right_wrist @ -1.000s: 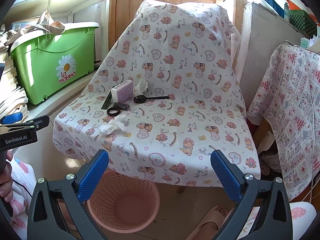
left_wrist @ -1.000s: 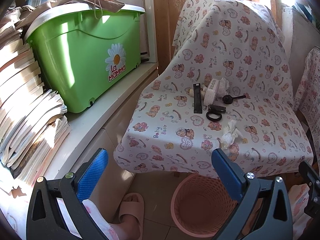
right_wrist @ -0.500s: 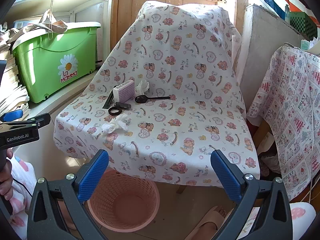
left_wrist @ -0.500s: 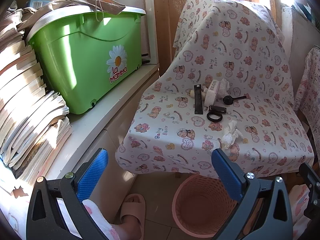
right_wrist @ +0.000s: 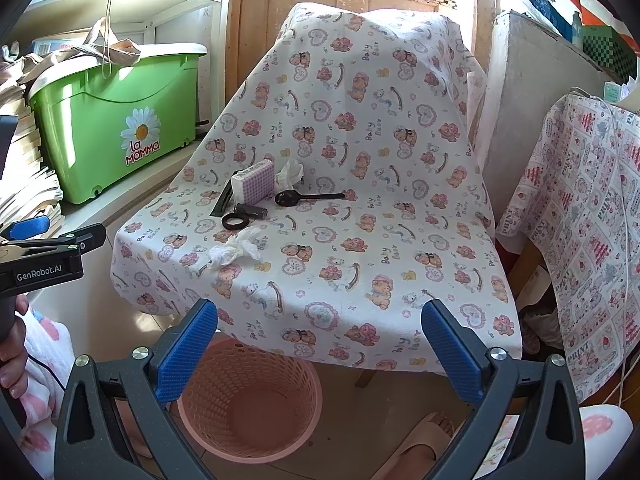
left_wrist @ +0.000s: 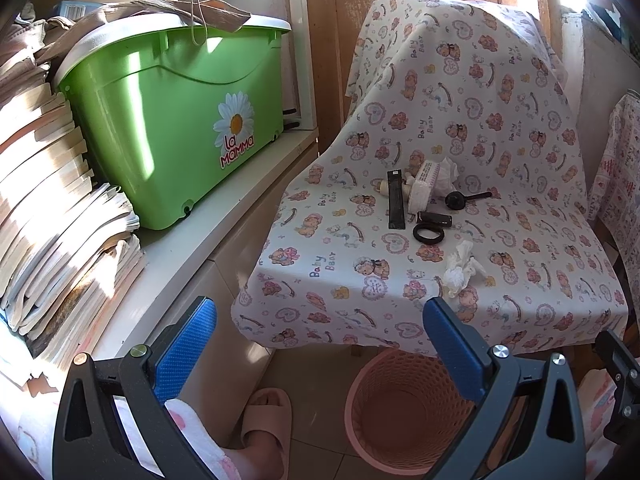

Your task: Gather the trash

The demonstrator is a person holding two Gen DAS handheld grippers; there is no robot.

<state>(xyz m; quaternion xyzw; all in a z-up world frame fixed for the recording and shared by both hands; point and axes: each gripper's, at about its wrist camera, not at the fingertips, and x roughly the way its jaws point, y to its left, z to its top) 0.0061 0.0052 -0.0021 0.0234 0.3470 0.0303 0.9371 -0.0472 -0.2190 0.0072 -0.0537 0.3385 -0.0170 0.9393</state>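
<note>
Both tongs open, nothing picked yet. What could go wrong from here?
1. The crumpled tissue lies on loose patterned cloth; the tongs may pinch the fabric along with it and drag the other items.
2. A second tissue sits behind the checked box, beside the black spoon; it is easy to miss, or to knock non-trash on the way.
3. The pink basket is partly under the seat edge, so a drop could miss it.

You see a white cloth (right_wrist: 360, 220) printed with pink bears and hearts, a pink basket (right_wrist: 248, 440), a green tub (left_wrist: 160, 128) bearing a white daisy, a black spoon (right_wrist: 308, 197), and white crumpled tissue (right_wrist: 234, 251).
</note>
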